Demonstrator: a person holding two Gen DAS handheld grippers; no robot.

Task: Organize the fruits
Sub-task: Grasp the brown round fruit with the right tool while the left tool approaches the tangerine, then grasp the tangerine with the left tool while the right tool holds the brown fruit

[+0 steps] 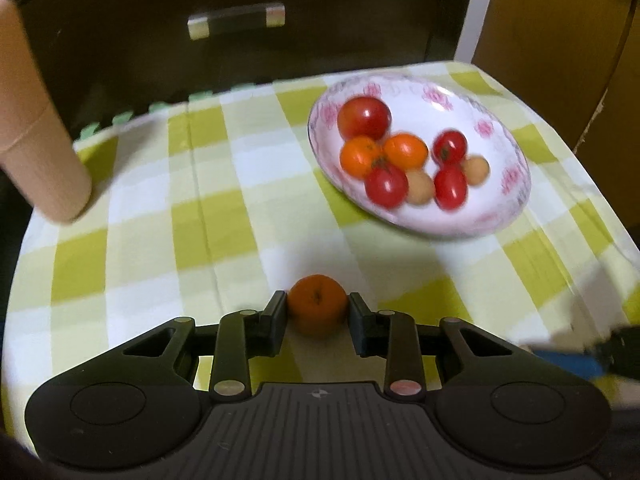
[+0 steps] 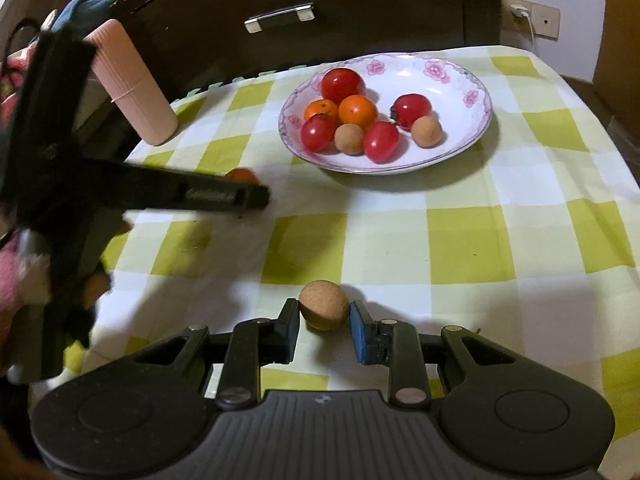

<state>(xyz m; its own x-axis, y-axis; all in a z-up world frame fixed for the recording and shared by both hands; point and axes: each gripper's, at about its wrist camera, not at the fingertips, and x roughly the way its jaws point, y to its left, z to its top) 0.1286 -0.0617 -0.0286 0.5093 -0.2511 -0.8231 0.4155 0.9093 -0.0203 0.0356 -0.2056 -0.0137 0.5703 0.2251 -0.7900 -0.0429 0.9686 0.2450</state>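
A left hand-held gripper [image 1: 318,312] pinches a small orange [image 1: 317,314] at the bench's near edge; the right hand-held gripper [image 2: 325,312] flanks a tan round fruit [image 2: 323,305], its right pad standing just clear. Open checkered cloth [image 2: 464,240] lies beyond. The floral plate [image 2: 460,80] of fruit sits toward the far edge, blurred in the left view.

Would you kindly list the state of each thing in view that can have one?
left gripper: shut on the orange fruit, above the cloth.
right gripper: jaws around the tan fruit; a slight gap shows, contact unclear.
plate: upright on the checked cloth, holding eight fruits.
pink tube: standing at the cloth's far-left corner.
drawer: closed.
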